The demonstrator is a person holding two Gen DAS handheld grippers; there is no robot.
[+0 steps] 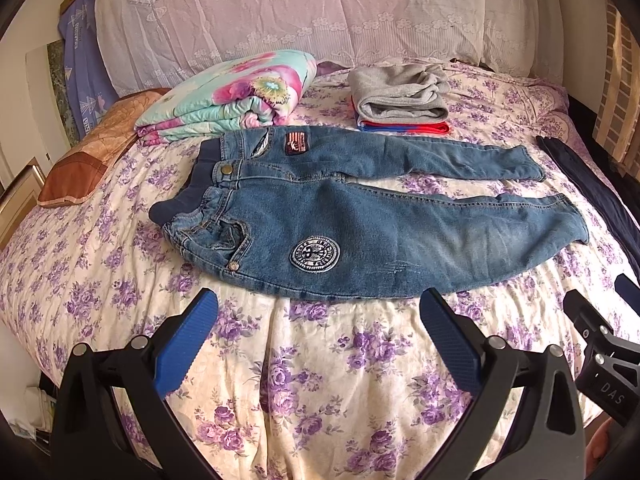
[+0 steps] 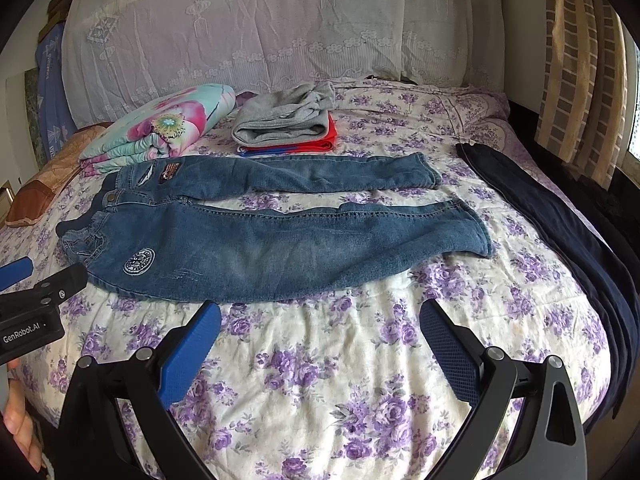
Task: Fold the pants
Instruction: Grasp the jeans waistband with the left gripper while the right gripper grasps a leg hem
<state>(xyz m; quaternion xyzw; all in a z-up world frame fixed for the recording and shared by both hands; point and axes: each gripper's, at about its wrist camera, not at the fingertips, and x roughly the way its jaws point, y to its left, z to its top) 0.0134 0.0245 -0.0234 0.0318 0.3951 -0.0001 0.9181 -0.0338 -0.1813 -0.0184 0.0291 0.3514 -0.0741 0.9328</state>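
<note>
On the purple-flowered cream bedspread (image 1: pixel 320 380), left wrist view: small blue denim jeans (image 1: pixel 360 224) lie flat mid-frame, unfolded, waistband at 9 o'clock, both legs running to 3 o'clock and slightly apart. A round white embroidered patch (image 1: pixel 315 258) sits on the near thigh, a dark rectangular patch (image 1: pixel 296 143) near the far waist. Left gripper (image 1: pixel 318 314) at 6 o'clock, blue-padded fingers (image 1: pixel 192 340) spread wide, holding nothing, tips just short of the jeans' near edge. At 11 o'clock of the jeans a folded floral teal-and-pink quilt (image 1: pixel 232 96); at 12 to 1 o'clock a folded grey sweat garment (image 1: pixel 400 92) on top of folded red-and-blue cloth (image 1: pixel 404 128). A dark navy garment (image 1: pixel 592 184) lies at 3 o'clock, a brown-orange pillow (image 1: pixel 92 148) at 9 to 10 o'clock. Part of the right gripper shows at 4 o'clock. Right wrist view: same jeans (image 2: pixel 260 236) sit left of centre, hems pointing to 3 o'clock. Right gripper (image 2: pixel 320 316) at 6 o'clock, blue pads (image 2: pixel 448 352) wide apart, empty, above bare bedspread (image 2: pixel 320 380) near the jeans' lower edge. Navy garment (image 2: pixel 560 232) stretches along 3 o'clock, quilt (image 2: pixel 160 124) at 10 o'clock, grey stack (image 2: pixel 284 116) at 12 o'clock. Left gripper body visible at 9 o'clock.
</note>
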